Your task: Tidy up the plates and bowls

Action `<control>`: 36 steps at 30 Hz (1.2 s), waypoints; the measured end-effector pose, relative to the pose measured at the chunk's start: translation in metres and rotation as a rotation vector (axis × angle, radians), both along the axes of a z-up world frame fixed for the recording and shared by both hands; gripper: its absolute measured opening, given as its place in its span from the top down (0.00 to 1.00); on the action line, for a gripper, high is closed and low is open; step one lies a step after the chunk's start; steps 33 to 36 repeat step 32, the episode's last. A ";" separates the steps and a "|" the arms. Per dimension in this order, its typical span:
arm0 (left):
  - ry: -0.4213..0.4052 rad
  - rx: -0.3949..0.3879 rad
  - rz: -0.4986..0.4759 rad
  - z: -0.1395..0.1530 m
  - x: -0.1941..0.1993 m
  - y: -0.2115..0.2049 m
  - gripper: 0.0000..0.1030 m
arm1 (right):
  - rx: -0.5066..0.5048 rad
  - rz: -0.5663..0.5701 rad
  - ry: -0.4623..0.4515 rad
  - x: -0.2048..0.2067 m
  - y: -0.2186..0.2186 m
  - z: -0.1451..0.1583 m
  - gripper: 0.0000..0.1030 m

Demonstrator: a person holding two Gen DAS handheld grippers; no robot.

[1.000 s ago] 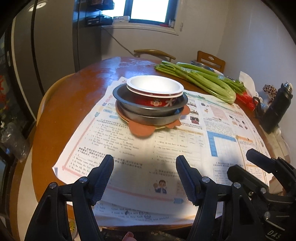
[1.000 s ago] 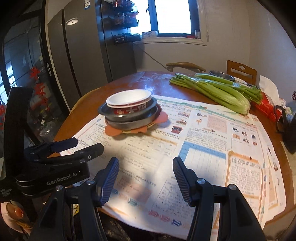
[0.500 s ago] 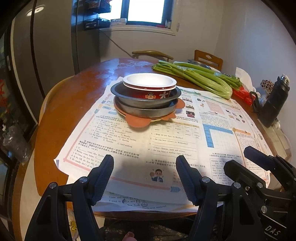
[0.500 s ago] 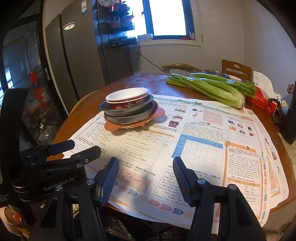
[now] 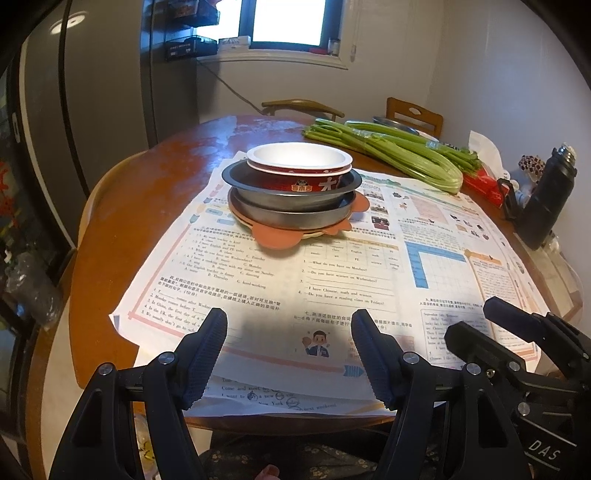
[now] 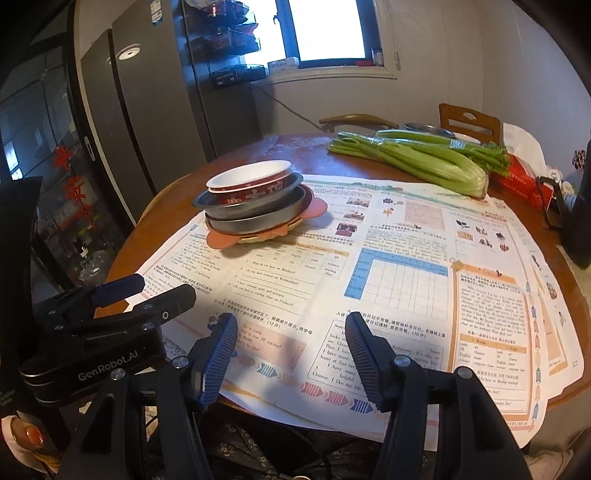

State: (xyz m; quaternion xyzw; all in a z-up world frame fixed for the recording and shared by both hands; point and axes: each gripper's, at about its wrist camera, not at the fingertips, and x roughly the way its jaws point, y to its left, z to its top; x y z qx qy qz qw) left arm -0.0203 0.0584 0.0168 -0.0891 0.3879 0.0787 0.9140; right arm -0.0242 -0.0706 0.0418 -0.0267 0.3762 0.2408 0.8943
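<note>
Left claw (image 5: 289,325) open, empty; bowl stack (image 5: 291,188) on table (image 5: 147,192).

Daylit kitchen, backlit by 1 blown-out window (image 5: 291,20), seen through 2 fisheye lenses.

The window is pure white with no detail, and light from it washes pale glare across the wooden table (image 5: 177,162) just below it and a sheen on the white bowl (image 5: 299,157). Away from the window the room falls dim: the dark cabinets (image 6: 147,122) to its left keep only 1 round reflection. Soft shadow pools on the printed paper (image 5: 332,280) at the near edge. Straight lines bow, corners vignette black, and the celery (image 6: 424,162) looks slightly soft.
</note>
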 end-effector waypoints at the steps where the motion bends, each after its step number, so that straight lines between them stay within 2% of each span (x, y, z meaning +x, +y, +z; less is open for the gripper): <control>1: 0.004 0.001 0.000 -0.001 0.000 0.000 0.31 | 0.001 -0.002 -0.001 0.000 0.000 0.000 0.42; 24: 0.030 0.008 -0.022 -0.009 0.003 -0.004 0.31 | 0.000 -0.015 0.024 0.002 -0.003 -0.007 0.42; 29: 0.067 -0.067 -0.066 -0.011 0.019 -0.001 0.31 | 0.012 -0.025 0.036 0.010 -0.010 -0.008 0.42; 31: 0.070 -0.104 -0.075 -0.002 0.033 0.013 0.31 | 0.067 -0.036 0.072 0.023 -0.028 -0.004 0.42; 32: 0.067 -0.106 -0.068 0.003 0.038 0.021 0.31 | 0.087 -0.057 0.077 0.032 -0.040 0.000 0.42; 36: 0.067 -0.106 -0.068 0.003 0.038 0.021 0.31 | 0.087 -0.057 0.077 0.032 -0.040 0.000 0.42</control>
